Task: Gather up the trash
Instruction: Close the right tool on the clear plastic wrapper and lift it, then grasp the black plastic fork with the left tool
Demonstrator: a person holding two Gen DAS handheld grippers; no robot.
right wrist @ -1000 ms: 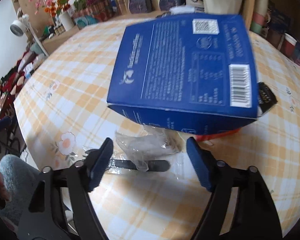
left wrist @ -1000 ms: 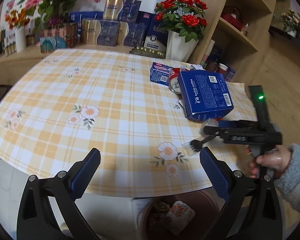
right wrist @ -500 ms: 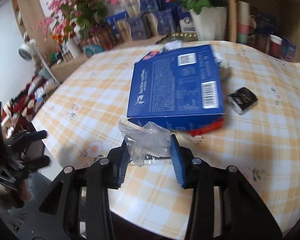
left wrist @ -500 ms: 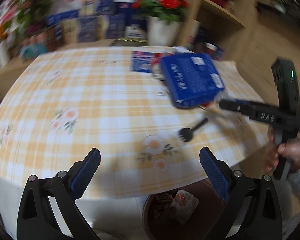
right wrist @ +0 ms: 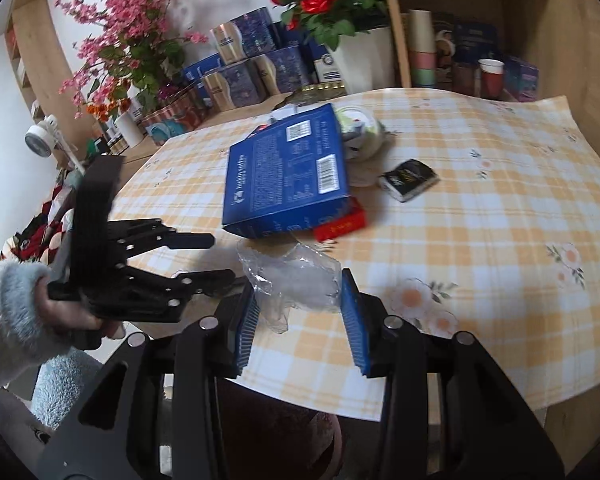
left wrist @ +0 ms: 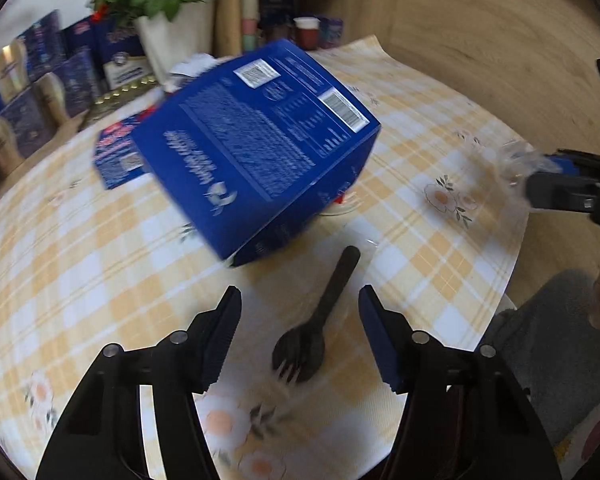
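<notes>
The left wrist view is smeared by motion, so print on the blue box [left wrist: 256, 152] cannot be read, and a red packet [right wrist: 340, 224] shows only as an edge from under it. A black plastic fork [left wrist: 316, 328] lies flat on the checked tablecloth [left wrist: 80, 280] between the fingers of the left gripper [left wrist: 296, 320] — its jaws are closing, not yet touching the fork. The right gripper [right wrist: 298, 312] is clamped on a crumpled clear wrapper [right wrist: 292, 276], held above the table edge. A small black packet [right wrist: 410, 178] lies beyond the box.
</notes>
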